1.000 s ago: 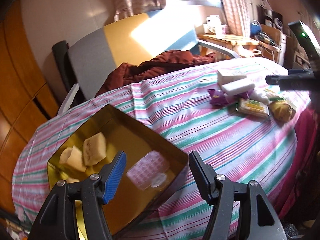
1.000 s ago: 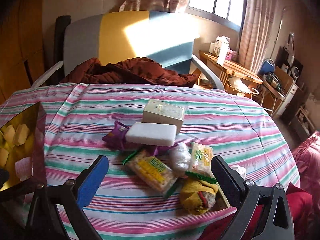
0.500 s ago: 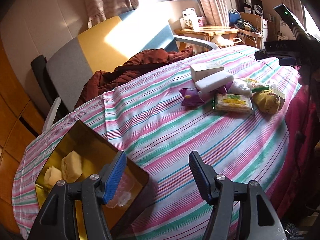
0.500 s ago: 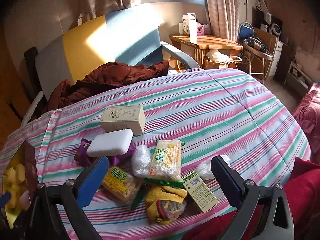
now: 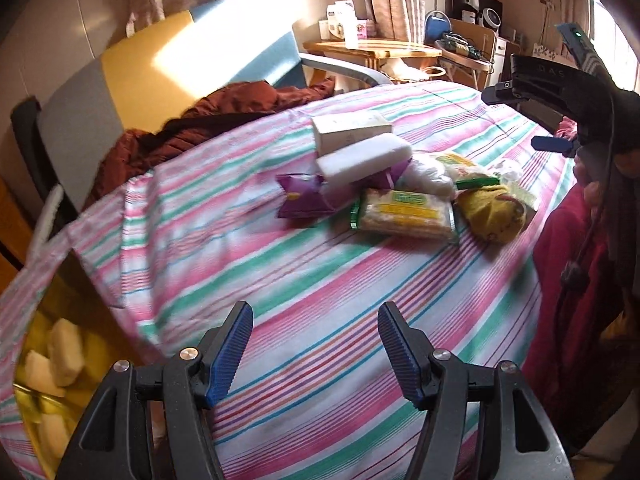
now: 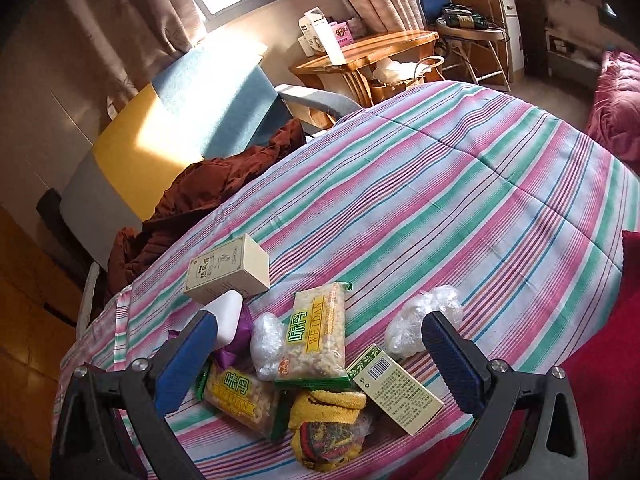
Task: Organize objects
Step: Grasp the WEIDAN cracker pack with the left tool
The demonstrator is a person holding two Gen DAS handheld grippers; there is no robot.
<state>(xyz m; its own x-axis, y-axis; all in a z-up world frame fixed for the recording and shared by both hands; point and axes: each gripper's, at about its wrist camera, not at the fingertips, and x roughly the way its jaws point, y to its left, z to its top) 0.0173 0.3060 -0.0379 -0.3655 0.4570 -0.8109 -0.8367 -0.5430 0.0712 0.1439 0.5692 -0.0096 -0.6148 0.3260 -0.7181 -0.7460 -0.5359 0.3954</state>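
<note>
My right gripper [image 6: 320, 354] stood wide open and empty, tilted, hovering low over the snack heap with the upright WEIDAN pack [image 6: 316, 336] between its fingers, presumably because that pack lay on top and easiest to lift first. Around that pack: a second WEIDAN pack [image 6: 236, 396] and white block [image 6: 228, 316] to its left, beige box [image 6: 228, 270] beyond, yellow cloth bundle [image 6: 328, 428] nearer me, barcode box [image 6: 396, 390] to its right. My left gripper [image 5: 316, 352] was open, empty, level over bare striped cloth [image 5: 280, 272], well short of the pack, the gold tin [image 5: 44, 380] at its left.
</note>
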